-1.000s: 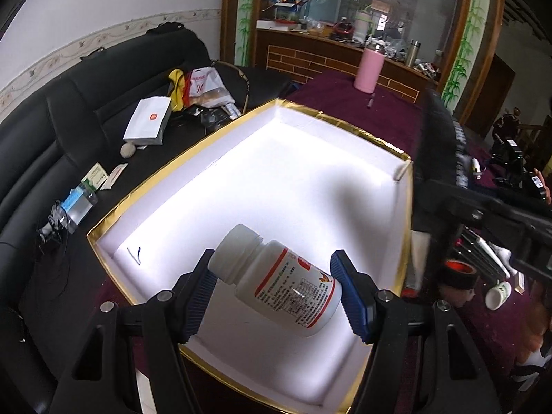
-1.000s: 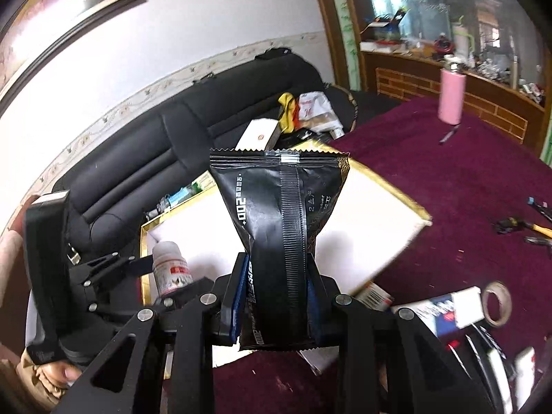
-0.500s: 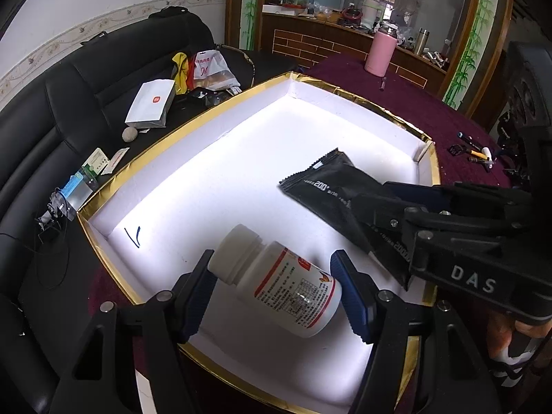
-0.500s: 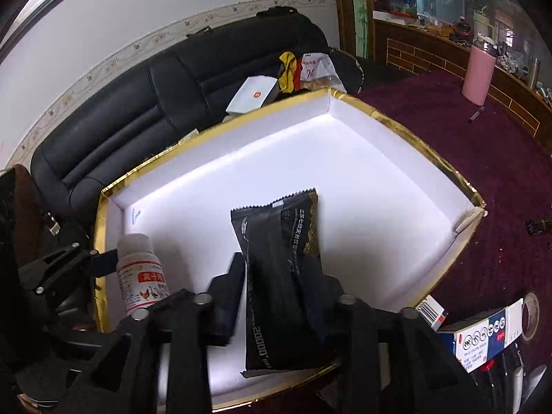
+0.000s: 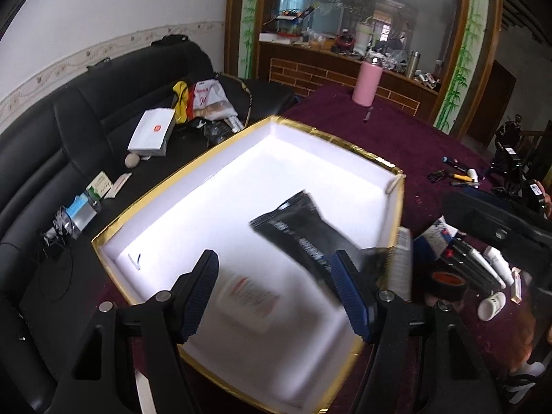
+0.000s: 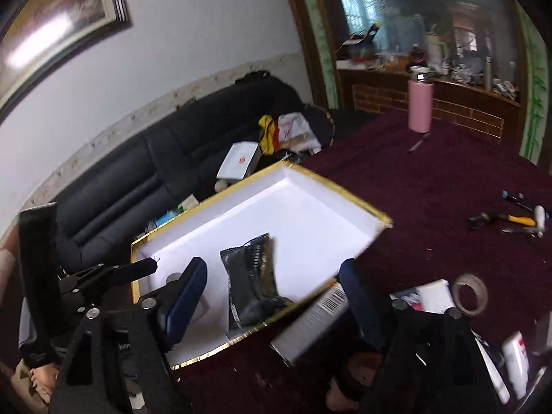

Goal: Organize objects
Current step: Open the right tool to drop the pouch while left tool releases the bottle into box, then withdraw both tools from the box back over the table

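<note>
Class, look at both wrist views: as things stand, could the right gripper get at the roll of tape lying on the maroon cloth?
Probably yes. The right gripper is open and holds nothing, and the roll of tape lies uncovered on the maroon cloth, off to its side with nothing on top.

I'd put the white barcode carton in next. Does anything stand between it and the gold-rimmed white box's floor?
Only the near wall of the white gold-rimmed box, just beyond the white barcode carton. The black foil packet lies right behind that wall, so that floor is taken; the far half looks free.
</note>
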Motion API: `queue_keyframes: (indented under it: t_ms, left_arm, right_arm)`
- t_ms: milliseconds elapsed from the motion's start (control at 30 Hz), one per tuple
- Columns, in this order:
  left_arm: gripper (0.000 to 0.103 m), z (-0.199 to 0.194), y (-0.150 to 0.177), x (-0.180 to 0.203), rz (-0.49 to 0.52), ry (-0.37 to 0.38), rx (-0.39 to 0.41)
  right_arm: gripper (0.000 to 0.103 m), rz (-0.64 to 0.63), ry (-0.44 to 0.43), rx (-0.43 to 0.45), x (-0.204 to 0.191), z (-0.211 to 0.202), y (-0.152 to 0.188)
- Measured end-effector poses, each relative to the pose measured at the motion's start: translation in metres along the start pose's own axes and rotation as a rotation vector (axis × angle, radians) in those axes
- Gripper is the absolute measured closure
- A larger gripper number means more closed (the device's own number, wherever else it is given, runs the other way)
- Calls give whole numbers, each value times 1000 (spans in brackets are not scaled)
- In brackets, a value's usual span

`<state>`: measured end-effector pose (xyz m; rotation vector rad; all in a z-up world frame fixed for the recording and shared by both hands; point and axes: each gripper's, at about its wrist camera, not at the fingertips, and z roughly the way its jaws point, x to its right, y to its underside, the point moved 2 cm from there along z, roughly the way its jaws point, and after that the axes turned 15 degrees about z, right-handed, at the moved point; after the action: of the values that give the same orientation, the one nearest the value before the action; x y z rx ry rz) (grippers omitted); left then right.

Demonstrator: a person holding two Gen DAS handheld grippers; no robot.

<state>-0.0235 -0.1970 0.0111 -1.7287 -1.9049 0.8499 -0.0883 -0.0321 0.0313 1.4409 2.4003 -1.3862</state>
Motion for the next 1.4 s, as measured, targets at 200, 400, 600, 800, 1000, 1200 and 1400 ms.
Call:
queue_keyframes:
  t_ms: [200, 400, 600, 800, 1000, 1200, 1400]
  left_arm:
    - [36, -9, -14, 33, 56, 12, 27]
    - [36, -16, -25, 71, 113, 43, 42]
    - [35, -19, -30, 106, 185, 57, 41]
    - [35, -15, -32, 130, 222, 78, 22]
    - [35, -14, -29, 150, 255, 115, 20]
    - [36, -11, -17, 167, 309, 168, 8]
    - [36, -3, -4, 185, 383, 229, -14]
  right_arm:
    - [14, 35, 16, 49, 28, -38, 5]
    - [11, 58, 58, 90, 60, -68, 11]
    - [9, 105, 84, 96, 94, -81, 14]
    - [9, 152, 100, 91, 121, -86, 20]
    - [9, 174, 135, 96, 138, -96, 25]
    - [9, 214, 226, 105, 163, -119, 34]
    - [9, 275, 298, 94, 184, -131, 46]
